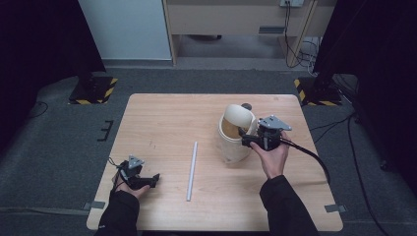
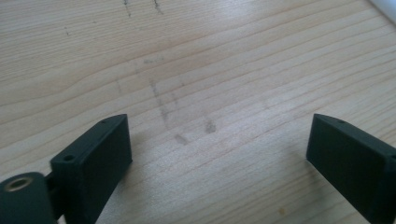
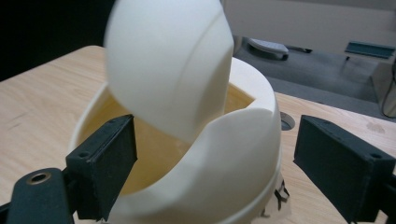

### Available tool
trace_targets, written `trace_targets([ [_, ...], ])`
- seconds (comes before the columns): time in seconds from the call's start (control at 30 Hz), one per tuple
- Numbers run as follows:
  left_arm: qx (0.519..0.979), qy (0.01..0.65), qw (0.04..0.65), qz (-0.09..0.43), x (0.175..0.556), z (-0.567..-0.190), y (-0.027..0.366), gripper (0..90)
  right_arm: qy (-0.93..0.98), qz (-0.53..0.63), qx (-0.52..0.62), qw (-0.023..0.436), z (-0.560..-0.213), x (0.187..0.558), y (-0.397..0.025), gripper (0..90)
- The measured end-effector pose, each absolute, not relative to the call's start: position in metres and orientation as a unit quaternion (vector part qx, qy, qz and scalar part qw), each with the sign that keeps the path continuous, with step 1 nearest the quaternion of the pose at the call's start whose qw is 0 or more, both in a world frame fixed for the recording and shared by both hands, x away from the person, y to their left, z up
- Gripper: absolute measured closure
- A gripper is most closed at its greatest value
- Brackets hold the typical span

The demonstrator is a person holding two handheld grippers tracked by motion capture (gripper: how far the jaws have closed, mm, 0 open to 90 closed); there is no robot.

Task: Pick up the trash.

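The right gripper (image 3: 215,158) – jaws apart – straddles the cream bin's (image 3: 233,154) rim; the left gripper (image 2: 219,158), open too, hangs over bare table (image 2: 210,60).

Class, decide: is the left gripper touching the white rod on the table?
Apart. The high view shows bare table between the left gripper and the white rod.

Both forearms in black long sleeves. Each hand holds a black gripper: left gripper (image 1: 153,179), right gripper (image 1: 244,141). Grey three-cornered plate on top of each. Flat, blocky black jaws with small screw holes. Black cable (image 1: 314,160) trails from the right one.
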State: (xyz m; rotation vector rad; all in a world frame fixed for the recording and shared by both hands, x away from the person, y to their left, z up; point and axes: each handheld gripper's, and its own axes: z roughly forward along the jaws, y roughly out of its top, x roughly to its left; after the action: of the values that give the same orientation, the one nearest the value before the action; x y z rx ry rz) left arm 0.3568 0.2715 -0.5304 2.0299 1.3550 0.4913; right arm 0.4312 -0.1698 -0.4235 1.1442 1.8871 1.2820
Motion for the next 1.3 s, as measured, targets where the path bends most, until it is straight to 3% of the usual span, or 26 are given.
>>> trace_targets([
  [0.33,0.762,0.509,0.355,0.186,0.353,-0.518,0.262,16.7,0.695,0.496,0.430,0.295,-0.407,0.401,-0.215,13.5],
  [0.73,0.762,0.483,0.384,0.196,0.359,-0.504,0.225,24.4,0.698,0.458,0.486,0.259,-0.458,0.384,-0.276,17.4],
  [1.3,0.792,0.469,0.358,0.154,0.382,-0.527,0.146,34.2,0.732,0.400,0.494,0.246,-0.487,0.386,-0.291,21.8],
])
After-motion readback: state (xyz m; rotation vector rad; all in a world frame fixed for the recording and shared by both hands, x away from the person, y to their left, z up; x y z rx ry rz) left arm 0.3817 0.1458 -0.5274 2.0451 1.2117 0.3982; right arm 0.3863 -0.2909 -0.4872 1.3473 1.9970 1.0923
